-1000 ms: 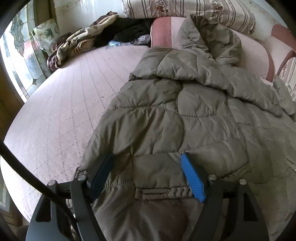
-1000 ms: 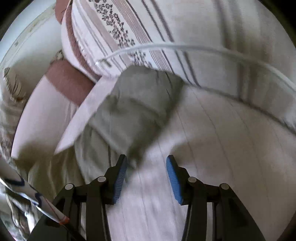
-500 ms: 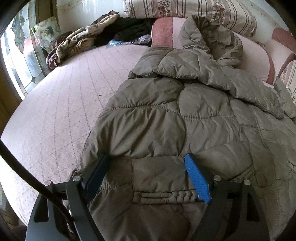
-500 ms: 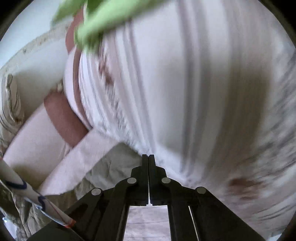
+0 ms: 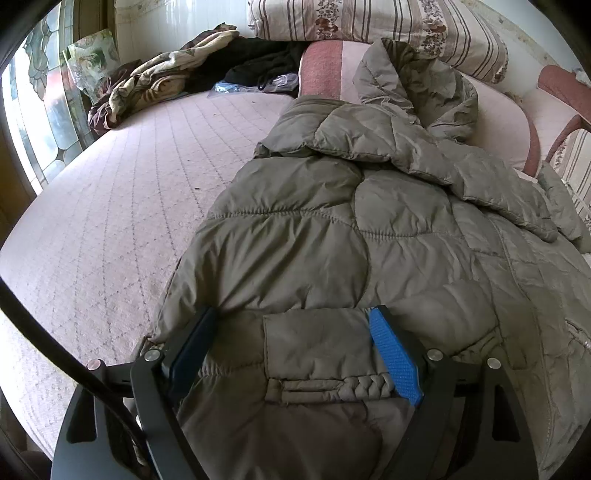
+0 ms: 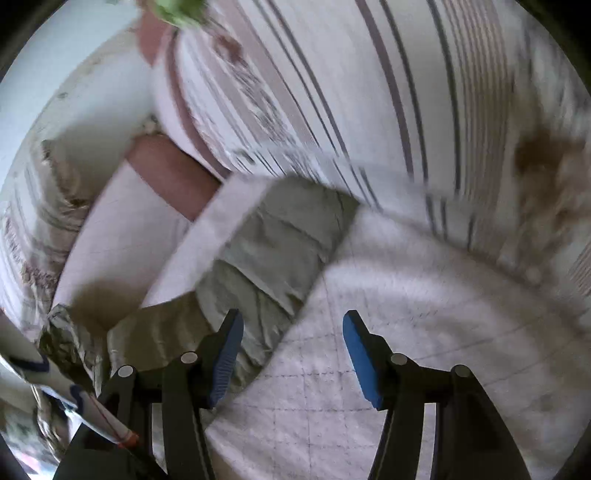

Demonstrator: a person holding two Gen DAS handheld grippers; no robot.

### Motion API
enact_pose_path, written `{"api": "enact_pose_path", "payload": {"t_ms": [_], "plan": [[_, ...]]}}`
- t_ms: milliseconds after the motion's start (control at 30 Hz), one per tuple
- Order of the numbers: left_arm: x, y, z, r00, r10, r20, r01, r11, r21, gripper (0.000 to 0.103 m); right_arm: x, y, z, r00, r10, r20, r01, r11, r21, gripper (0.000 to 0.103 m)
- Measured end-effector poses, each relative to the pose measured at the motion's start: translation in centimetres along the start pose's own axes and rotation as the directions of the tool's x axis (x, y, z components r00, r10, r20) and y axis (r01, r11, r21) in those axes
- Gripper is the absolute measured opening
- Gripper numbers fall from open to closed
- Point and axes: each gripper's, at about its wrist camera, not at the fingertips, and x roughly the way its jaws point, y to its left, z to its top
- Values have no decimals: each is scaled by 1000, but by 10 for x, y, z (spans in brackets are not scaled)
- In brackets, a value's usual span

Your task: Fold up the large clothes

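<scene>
on the bed: a large olive quilted coat lies spread across the pale quilted bed, its hood up against the pink bolster near the striped pillows.
left tongs: spread wide, straddling the coat's hem tab, closed on nothing.
right tongs: parted and empty, hovering over bare bedcover just beside a grey-green sleeve or edge panel; this view is blurred.
handling: padded and puffy, likely light for its bulk; soft, springy, with a slick shell that may slide out of a shallow pinch.
where to take hold: probably the stitched hem or a seam line, where the filling is thin and the fabric bunches firmly between the blue pads.
stage: folding looks barely begun; the body is flat, the sleeve loose at the far side.
background: crumpled blankets and dark clothes heaped by the window.
</scene>
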Motion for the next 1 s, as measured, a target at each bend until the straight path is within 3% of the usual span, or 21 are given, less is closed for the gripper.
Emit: {"api": "enact_pose_path", "payload": {"t_ms": [233,300,367,400,600,767,900,1000], "plan": [[2,-5,0,1000,28,-4,-28,999,17,86,78,-11,12,999,5,-32,-3,998,70,62],[3,-7,1,999,41,-7,-41,999,23,87,86,-11,20,1000,-3,26,1,997,80,60],[4,-9,1,999,48,-8,-48,998,27,87,91,-6,30,999,-29,15,28,997,67,12],[4,-9,1,999,50,-9,-50,998,28,87,91,-6,35,1000,-8,0,8,997,75,10],[4,-9,2,999,44,-7,-44,999,24,87,12,48,54,994,15,106,-5,996,-92,8],[3,-7,1,1000,28,-2,-28,999,15,88,-84,142,31,970,161,181,-99,946,-310,8],[-2,-2,1,1000,-14,2,14,1000,3,88,-144,229,-22,940,308,144,-210,859,-467,8],[-16,6,-1,997,-74,18,74,997,-12,88,-171,302,-92,916,399,52,-291,747,-598,7]]}}
